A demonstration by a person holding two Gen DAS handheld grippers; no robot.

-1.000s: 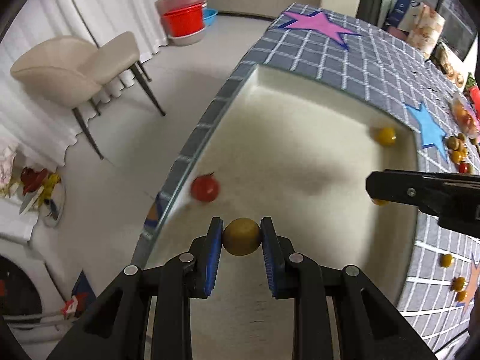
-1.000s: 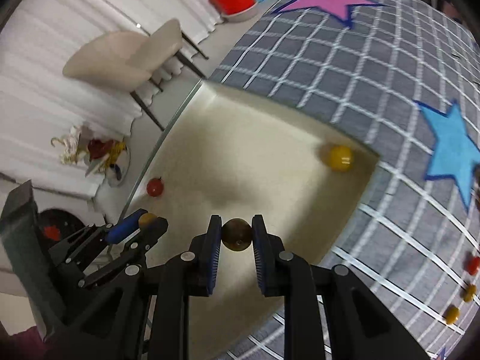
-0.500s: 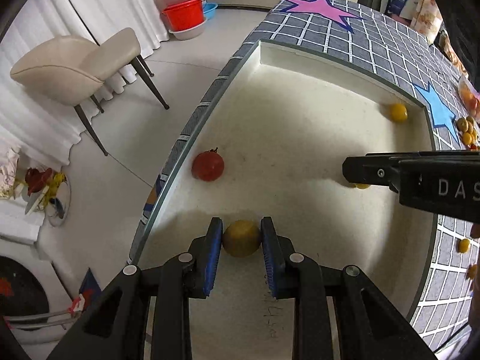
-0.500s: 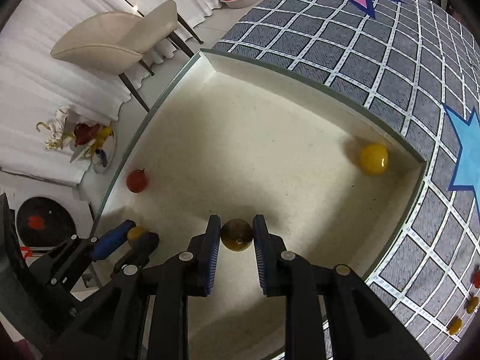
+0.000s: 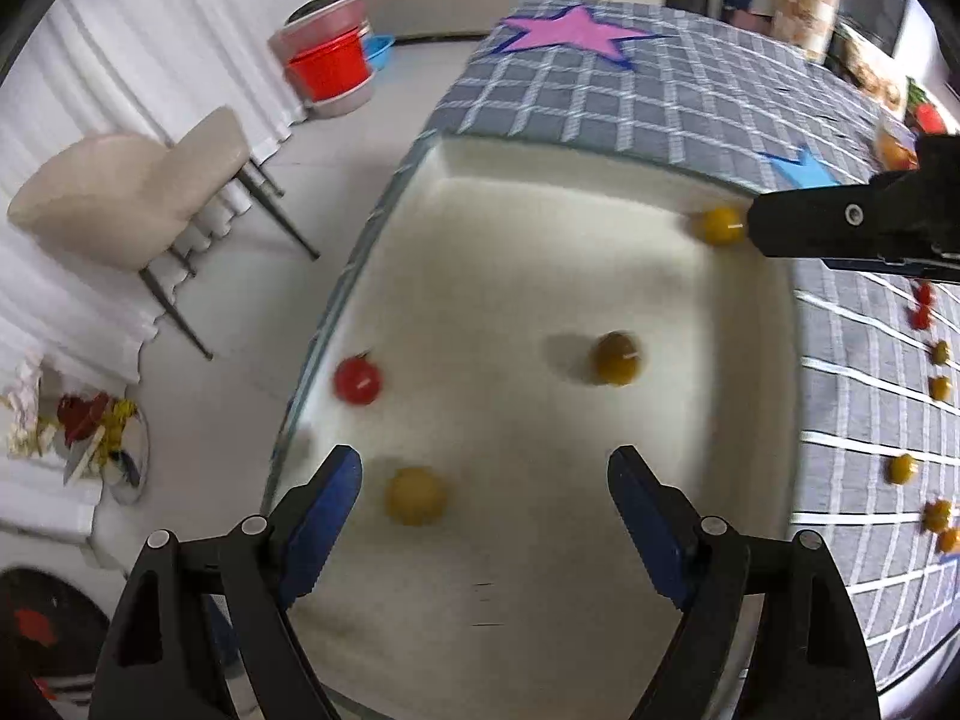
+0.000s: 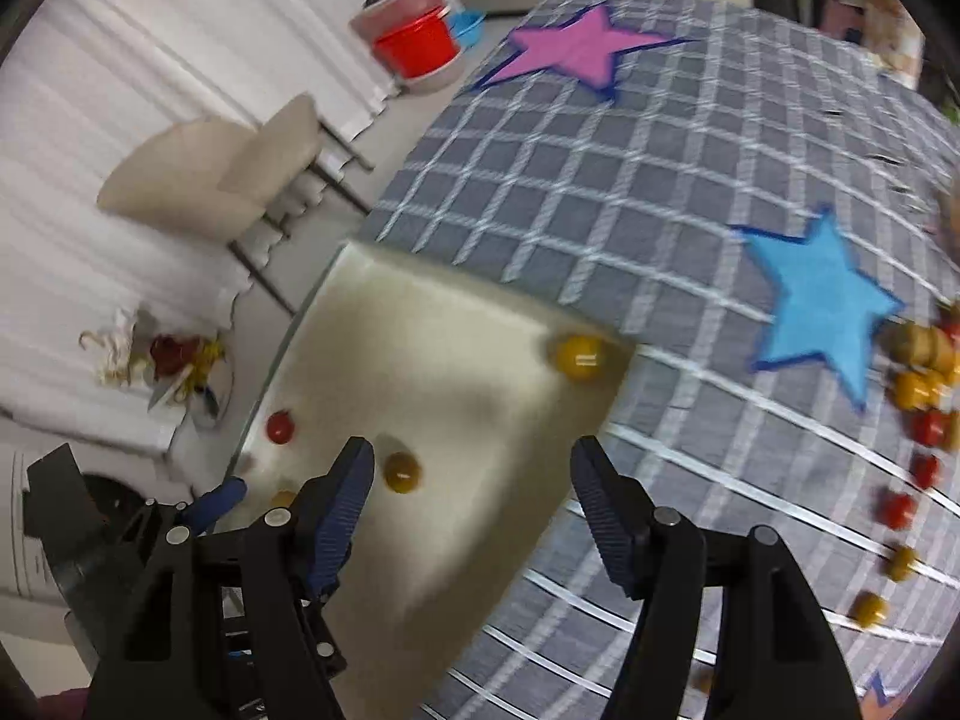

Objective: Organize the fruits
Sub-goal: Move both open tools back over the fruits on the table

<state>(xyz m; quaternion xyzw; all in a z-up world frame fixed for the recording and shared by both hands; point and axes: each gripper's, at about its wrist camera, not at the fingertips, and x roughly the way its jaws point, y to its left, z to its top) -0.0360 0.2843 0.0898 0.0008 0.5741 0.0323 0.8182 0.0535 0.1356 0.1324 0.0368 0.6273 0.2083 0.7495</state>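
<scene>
Yellow fruit (image 5: pixel 416 495): round, smooth, on the tray floor at 7 o'clock, untouched.
Olive fruit (image 5: pixel 616 357): round, mid-tray.
Tray (image 5: pixel 540 180): cream, matte, shallow-walled.
Left claw (image 5: pixel 485 510): just spread wide, blue ribbed pads.
Right claw (image 6: pixel 473 498): just opened wide, empty.
Desk (image 6: pixel 600 180): grey checked cloth.

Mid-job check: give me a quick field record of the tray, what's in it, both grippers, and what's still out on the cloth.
tray: cream tray on the checked cloth
fruit in tray: four; red fruit, yellow fruit, darker yellow fruit, corner yellow fruit
left gripper: jaws just opened, wide, nothing pressed; yellow fruit lies loose between them
right gripper: jaws just opened, holding nothing
loose fruits on cloth: red and yellow, near the blue star
</scene>
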